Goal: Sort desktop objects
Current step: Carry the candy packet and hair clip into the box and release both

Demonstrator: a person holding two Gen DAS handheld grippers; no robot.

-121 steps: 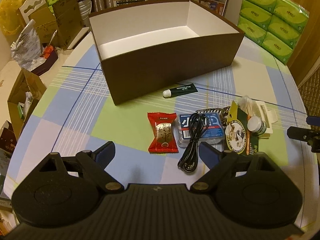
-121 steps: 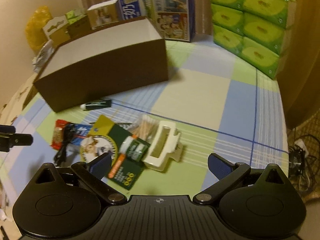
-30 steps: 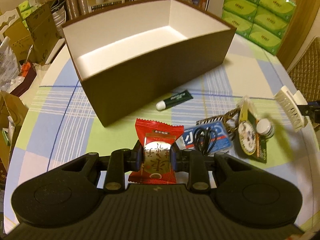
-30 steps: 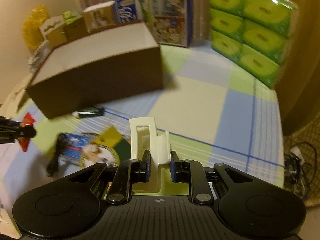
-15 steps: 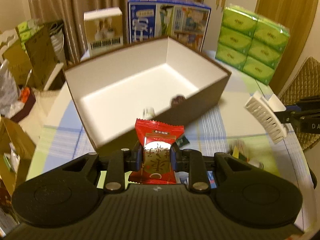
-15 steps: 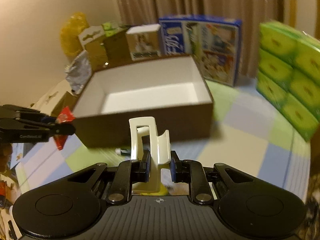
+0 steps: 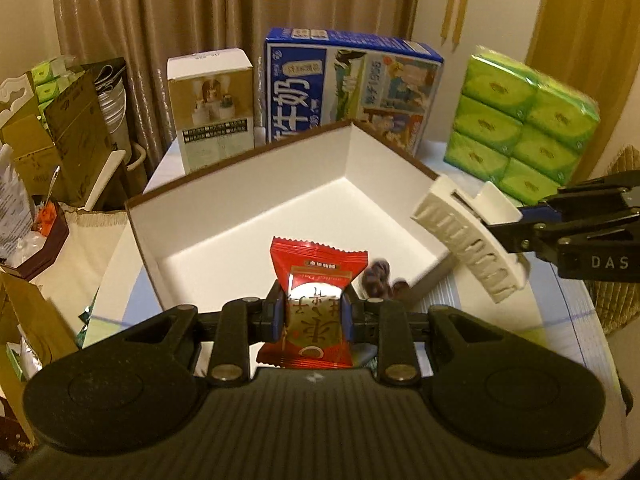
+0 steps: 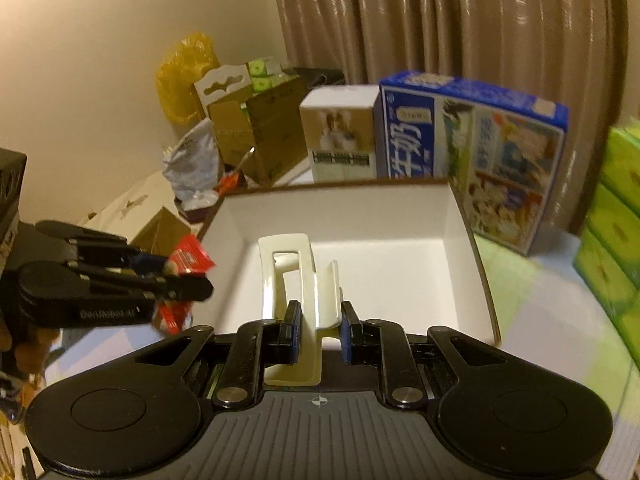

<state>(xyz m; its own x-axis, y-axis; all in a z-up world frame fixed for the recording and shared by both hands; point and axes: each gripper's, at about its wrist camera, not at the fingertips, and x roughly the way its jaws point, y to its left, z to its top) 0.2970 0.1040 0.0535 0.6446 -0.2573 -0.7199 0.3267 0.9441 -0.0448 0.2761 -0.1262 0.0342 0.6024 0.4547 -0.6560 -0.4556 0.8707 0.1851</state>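
Observation:
My left gripper (image 7: pixel 313 316) is shut on a red snack packet (image 7: pixel 316 280) and holds it above the near wall of the brown box (image 7: pixel 248 236), whose white inside is bare. My right gripper (image 8: pixel 318 332) is shut on a cream hair claw clip (image 8: pixel 298 276) and holds it over the box's (image 8: pixel 460 216) near edge. In the left wrist view the clip (image 7: pixel 468 240) hangs over the box's right corner. In the right wrist view the left gripper (image 8: pixel 172 276) with the packet (image 8: pixel 188 260) is at the box's left side.
Behind the box stand a blue milk carton box (image 7: pixel 352 84) and a small white box (image 7: pixel 212 100). Green tissue packs (image 7: pixel 520 120) are stacked at the right. Cardboard boxes and bags (image 7: pixel 48 128) crowd the left. The checked tablecloth (image 8: pixel 540 320) lies around the box.
Both grippers have risen and moved forward toward the box with their objects. The loose items on the table have dropped out of view.

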